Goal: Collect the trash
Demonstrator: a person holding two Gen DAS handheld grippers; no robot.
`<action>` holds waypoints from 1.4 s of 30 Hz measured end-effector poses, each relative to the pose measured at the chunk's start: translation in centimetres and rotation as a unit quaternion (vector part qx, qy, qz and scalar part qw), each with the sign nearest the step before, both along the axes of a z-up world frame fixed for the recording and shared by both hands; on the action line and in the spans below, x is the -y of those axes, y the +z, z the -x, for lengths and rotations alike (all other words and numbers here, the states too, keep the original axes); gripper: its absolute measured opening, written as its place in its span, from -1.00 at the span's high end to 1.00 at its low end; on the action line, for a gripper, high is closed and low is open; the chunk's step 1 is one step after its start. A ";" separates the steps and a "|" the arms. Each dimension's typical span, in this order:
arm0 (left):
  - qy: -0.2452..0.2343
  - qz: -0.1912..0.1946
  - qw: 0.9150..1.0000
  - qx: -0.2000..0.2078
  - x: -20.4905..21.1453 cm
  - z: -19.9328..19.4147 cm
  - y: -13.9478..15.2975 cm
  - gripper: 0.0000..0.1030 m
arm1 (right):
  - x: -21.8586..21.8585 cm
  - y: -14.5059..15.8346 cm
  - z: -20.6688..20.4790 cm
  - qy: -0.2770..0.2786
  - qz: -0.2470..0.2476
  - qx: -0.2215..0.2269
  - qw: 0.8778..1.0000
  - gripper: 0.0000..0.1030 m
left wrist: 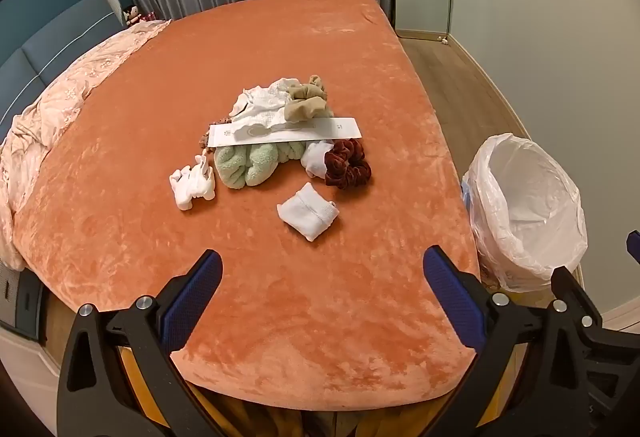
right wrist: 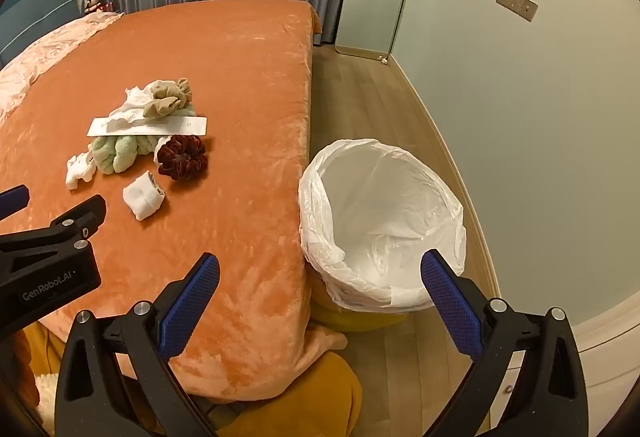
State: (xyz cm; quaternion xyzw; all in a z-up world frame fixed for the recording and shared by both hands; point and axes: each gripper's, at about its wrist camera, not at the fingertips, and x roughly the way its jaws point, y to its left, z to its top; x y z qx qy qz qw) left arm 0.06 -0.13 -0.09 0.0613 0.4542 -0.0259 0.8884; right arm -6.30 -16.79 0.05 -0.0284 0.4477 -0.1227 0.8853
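I see a long white paper strip [left wrist: 286,131] half-burying the pile [left wrist: 280,141] on the bed [left wrist: 320,297]; both my claws, left [left wrist: 322,269] and right [right wrist: 320,273], gape wide, empty.

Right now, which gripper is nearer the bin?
Right. The right gripper hangs open at the bed's corner with the lined bin just ahead of its right finger. The left gripper is open over the bed, bin off to its right.

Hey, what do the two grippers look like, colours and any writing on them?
Both are black plastic clamp-style tools with silver rivets. The left gripper and right gripper each have two fingers faced with blue textured pads. White lettering reading GenRobot.AI shows on the left gripper's side in the right wrist view. No cables or sleeves are visible.
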 end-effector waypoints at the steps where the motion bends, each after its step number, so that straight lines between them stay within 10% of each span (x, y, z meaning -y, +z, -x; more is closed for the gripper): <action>1: 0.000 0.006 1.000 -0.002 -0.1 0.0 0.0 -0.86 | -0.1 0.0 0.0 0.000 0.009 0.000 1.000 -0.87; 42: -0.003 0.002 1.000 0.004 0.4 0.1 0.2 -0.86 | 0.6 0.8 -0.4 -0.014 0.005 0.002 1.000 -0.87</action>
